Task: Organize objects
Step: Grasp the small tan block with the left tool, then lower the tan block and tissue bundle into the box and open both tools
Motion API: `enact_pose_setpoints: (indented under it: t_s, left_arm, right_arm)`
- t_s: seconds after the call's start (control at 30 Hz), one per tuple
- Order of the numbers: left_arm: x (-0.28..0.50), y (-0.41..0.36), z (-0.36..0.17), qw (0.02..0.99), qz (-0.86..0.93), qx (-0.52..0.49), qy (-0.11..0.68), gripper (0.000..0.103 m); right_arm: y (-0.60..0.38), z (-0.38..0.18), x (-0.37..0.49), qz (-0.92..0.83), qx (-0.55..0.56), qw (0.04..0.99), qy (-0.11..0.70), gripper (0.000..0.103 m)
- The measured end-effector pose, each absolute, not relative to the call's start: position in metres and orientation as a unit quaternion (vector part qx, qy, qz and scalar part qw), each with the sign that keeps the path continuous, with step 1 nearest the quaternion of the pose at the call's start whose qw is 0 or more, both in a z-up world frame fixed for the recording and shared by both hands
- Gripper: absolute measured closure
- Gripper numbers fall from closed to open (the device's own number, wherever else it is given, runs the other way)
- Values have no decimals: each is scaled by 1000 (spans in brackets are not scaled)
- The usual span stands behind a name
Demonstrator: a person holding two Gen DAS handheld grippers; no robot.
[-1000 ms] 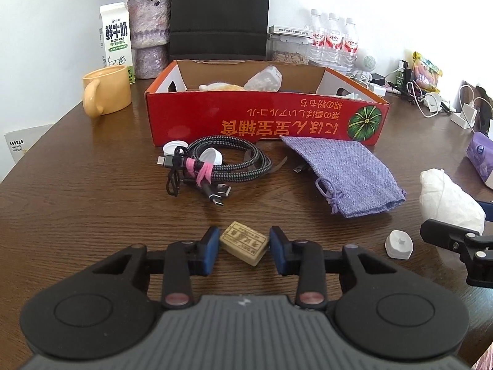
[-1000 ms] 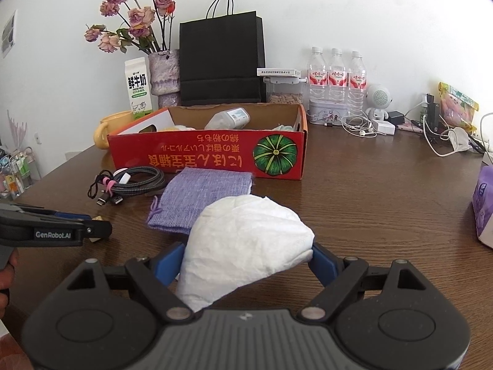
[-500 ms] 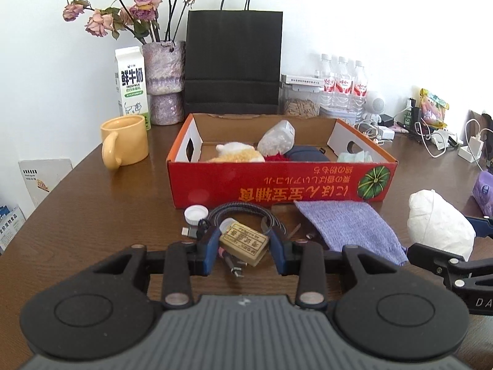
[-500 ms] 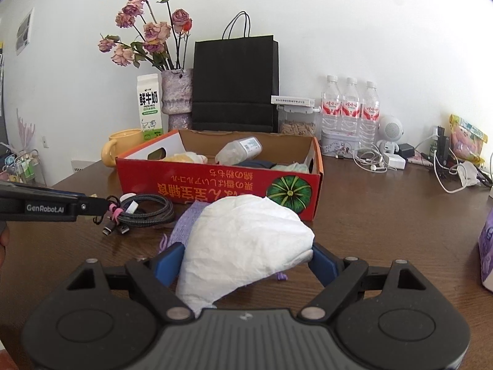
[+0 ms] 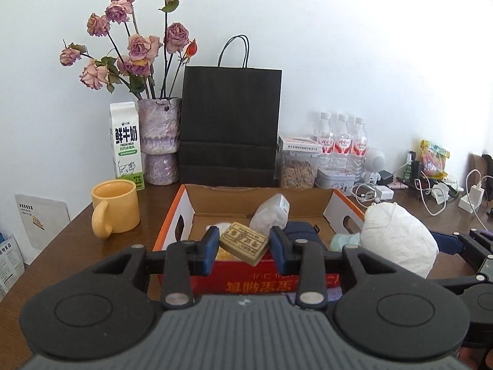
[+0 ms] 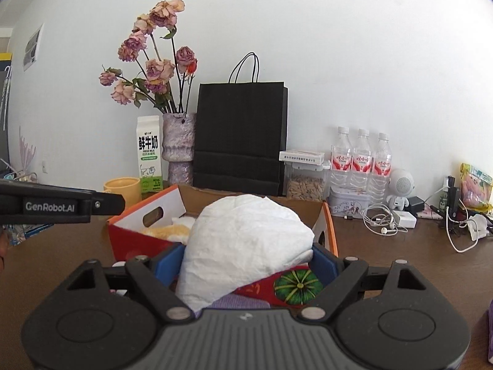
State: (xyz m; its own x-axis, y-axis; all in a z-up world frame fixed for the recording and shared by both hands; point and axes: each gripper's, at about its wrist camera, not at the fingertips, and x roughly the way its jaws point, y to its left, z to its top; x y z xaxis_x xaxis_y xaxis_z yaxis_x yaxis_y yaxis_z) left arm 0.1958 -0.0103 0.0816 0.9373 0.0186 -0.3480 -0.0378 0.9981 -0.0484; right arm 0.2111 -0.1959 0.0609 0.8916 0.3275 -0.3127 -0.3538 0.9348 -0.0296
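Clearly both loads are up in the air in front of the red cardboard box (image 5: 234, 280), which sits on the brown table (image 5: 71, 240). A small tan block (image 5: 243, 243) with printed lettering is clamped in the left gripper (image 5: 243, 248), tilted, caught by its two ends between the blue pads, above the box's near wall. A white crumpled bundle (image 6: 243, 243) is squeezed between the widely spread pads of the right gripper (image 6: 246, 262), bulging well above and ahead of them, also at the near edge of the box. The block's hold looks thin: it is skewed between the pads, so I judge a jolt or a slight loosening could let it twist out and drop short of the box. The bundle is soft, and I expect it could slump or unfold when let go and drape over the wall instead of settling inside. The box already holds a clear plastic bottle (image 5: 271, 214), a dark pouch (image 5: 300, 231) and something yellow, so a careless drop could land on top and roll off. The two grippers are near each other, side by side, and could bump if both go in together. Behind the box, a yellow mug (image 5: 115, 211), milk carton (image 5: 127, 145) and flower vase (image 5: 160, 140) could be knocked by a wide swing.
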Motion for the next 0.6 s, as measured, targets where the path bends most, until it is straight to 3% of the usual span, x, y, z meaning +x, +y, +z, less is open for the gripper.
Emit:
enact_pose_setpoints:
  t_s: [0.6]
  left_arm:
    - [274, -14, 93, 986, 41, -51, 151, 67]
  right_arm:
    - [-164, 76, 297, 160, -22, 979, 122, 17]
